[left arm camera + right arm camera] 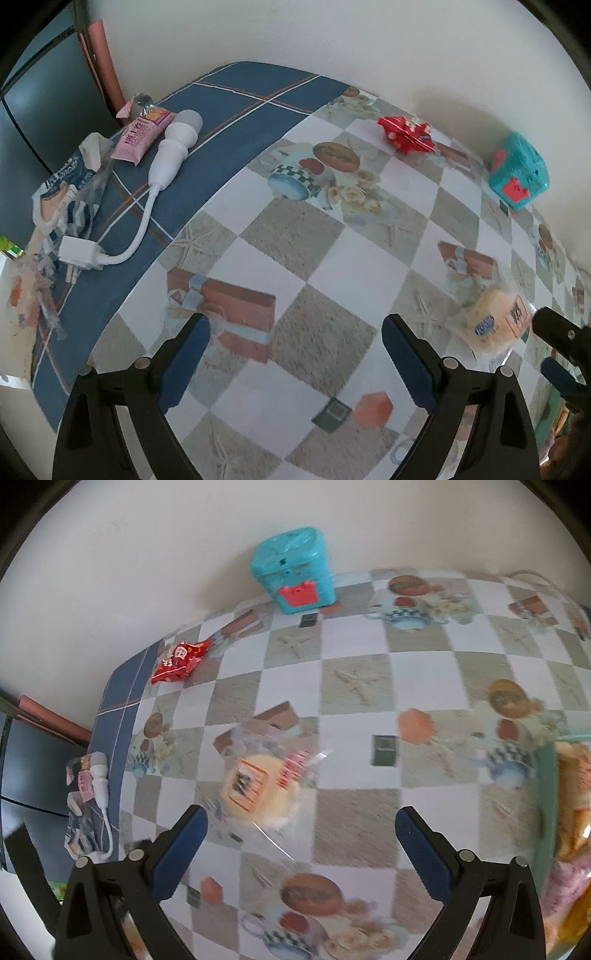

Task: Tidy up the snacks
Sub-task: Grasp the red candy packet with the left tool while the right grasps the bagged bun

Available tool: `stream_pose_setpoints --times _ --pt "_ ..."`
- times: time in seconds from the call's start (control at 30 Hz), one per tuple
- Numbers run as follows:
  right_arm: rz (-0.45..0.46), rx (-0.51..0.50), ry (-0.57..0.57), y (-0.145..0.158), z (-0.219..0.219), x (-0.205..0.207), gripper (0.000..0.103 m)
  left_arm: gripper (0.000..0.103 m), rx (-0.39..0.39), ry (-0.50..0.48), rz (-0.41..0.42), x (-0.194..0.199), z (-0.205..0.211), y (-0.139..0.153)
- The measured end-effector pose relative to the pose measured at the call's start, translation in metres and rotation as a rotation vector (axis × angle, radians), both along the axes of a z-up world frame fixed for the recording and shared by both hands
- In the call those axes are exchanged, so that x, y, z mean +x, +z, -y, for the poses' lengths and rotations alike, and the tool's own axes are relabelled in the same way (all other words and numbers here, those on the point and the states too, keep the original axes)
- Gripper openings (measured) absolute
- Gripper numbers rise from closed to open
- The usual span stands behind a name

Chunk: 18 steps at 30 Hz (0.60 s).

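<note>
A clear-wrapped round yellow pastry (264,781) lies on the checkered tablecloth just ahead of my open, empty right gripper (301,825); it also shows in the left wrist view (493,326). A red snack bag (406,133) lies near the wall, also in the right wrist view (181,659). A pink snack pack (142,136) lies on the blue cloth at far left. My left gripper (295,336) is open and empty above bare tablecloth. A green container with packaged snacks (570,805) sits at the right edge.
A teal box with red patches (293,570) stands by the wall, also in the left wrist view (519,171). A white handheld device with cable (173,147) and torn wrappers (64,199) lie on the blue cloth at left. The right gripper's fingers (554,328) show at right.
</note>
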State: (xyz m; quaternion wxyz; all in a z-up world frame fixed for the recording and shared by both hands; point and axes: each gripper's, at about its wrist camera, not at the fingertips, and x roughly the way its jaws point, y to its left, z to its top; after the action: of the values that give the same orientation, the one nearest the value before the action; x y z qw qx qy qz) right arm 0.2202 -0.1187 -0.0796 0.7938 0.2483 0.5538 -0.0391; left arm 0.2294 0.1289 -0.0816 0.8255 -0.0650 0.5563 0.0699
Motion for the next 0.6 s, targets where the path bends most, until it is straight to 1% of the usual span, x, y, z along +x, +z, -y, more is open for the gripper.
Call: stream_pose_setpoints --times 0.1,0.23,0.3,0.33,0.37,0.4,0.47,0.5,0.6 --pt "-0.029 0.012 0.013 -0.007 -0.012 0.014 0.098 0.094 -0.022 -0.004 -0.004 0.011 -0.007 -0.003" --pt "-0.062 -0.035 0.039 -0.016 -0.025 0.027 0.092 0.094 -0.006 -0.059 0.007 0.028 -0.009 0.002" --pt "-0.081 -0.038 0.039 -0.021 -0.027 0.031 0.081 0.094 0.009 -0.094 0.011 0.039 -0.008 0.005" --pt "-0.095 -0.033 0.038 -0.025 -0.027 0.034 0.079 0.094 0.019 -0.109 0.013 0.044 -0.007 0.006" --pt "-0.108 -0.027 0.039 -0.027 -0.027 0.035 0.074 0.094 0.033 -0.13 0.014 0.051 -0.006 0.007" --pt "-0.113 -0.011 0.041 -0.029 -0.027 0.037 0.069 0.094 0.03 -0.147 0.017 0.055 -0.005 0.009" --pt "-0.111 0.003 0.046 -0.03 -0.027 0.041 0.063 0.094 0.0 -0.177 0.02 0.067 -0.004 0.012" --pt "-0.107 -0.011 0.053 -0.029 -0.027 0.044 0.061 0.094 -0.012 -0.196 0.022 0.075 -0.003 0.015" --pt "-0.097 -0.069 0.066 -0.024 -0.025 0.055 0.059 0.094 -0.015 -0.212 0.048 0.095 0.0 0.022"
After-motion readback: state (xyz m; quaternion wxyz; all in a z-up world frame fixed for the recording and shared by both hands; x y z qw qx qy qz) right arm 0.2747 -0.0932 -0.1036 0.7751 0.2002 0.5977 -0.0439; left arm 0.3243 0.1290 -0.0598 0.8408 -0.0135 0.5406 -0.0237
